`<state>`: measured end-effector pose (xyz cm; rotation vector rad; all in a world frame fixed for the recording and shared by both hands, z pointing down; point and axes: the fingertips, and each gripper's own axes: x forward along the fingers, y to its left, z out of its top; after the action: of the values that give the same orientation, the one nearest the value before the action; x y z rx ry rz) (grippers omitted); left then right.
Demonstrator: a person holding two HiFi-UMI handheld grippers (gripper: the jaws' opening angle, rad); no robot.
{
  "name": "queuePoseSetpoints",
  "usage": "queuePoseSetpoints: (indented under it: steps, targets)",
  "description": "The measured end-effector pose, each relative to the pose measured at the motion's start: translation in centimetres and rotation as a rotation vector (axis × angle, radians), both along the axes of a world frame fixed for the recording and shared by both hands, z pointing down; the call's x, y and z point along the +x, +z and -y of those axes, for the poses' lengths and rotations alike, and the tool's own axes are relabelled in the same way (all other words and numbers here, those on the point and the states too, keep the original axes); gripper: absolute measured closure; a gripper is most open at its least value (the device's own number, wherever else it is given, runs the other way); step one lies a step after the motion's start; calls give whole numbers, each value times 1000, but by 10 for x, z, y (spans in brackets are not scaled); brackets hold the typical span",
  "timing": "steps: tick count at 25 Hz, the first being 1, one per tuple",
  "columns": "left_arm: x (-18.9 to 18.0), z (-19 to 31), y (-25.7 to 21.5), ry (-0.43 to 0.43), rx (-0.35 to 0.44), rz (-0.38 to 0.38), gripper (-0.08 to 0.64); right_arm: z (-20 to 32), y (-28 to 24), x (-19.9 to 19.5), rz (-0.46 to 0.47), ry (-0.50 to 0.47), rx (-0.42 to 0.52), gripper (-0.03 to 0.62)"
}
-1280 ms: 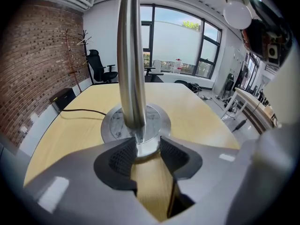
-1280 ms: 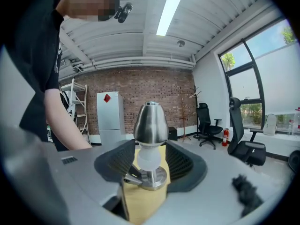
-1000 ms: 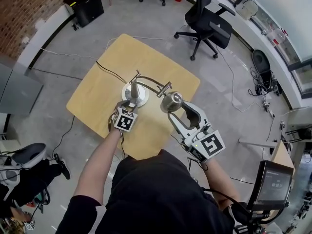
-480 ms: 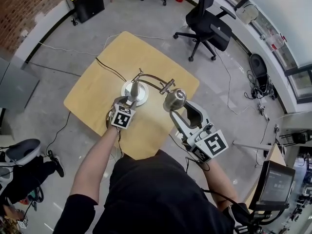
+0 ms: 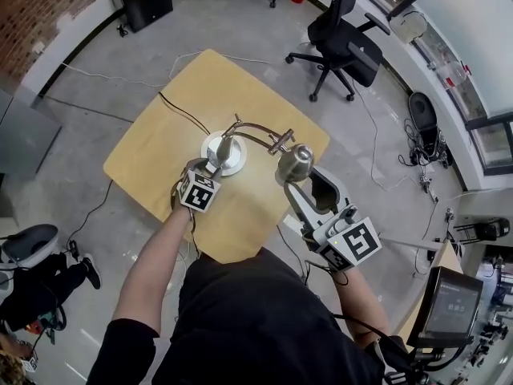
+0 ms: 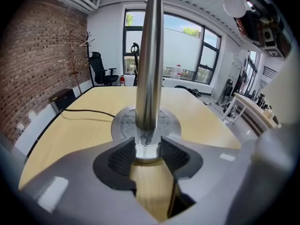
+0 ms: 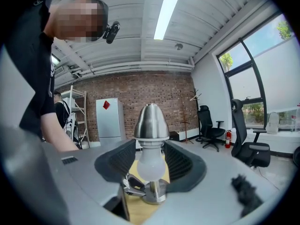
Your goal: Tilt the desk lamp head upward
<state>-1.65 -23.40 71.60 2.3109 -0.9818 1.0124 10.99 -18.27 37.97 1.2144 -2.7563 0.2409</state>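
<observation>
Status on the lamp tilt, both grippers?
Left gripper on lamp post just above the base, jaws opening. Right gripper clamped on lamp head. Nothing blocking the head.

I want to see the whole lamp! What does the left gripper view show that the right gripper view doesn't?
Only the left gripper view shows the lamp pole, its round base and the black cord. Only the right gripper view shows the white cabinet and a long ceiling light. Both show the white bulb, the wooden table and the brick wall.
</observation>
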Motion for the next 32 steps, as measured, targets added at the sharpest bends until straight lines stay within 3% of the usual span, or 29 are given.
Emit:
queuePoseSetpoints:
  steps: [15, 25, 32]
  targets:
    - [-5, 8, 3, 12, 26, -19, 379, 39, -25, -32, -87, -11, -13, 387]
    - [4, 7, 4, 12, 34, -23, 379, 48, -35, -33, -95, 18, 27, 387]
    - [5, 8, 3, 18, 38, -25, 379, 40, -38, -31, -85, -39, 28, 387]
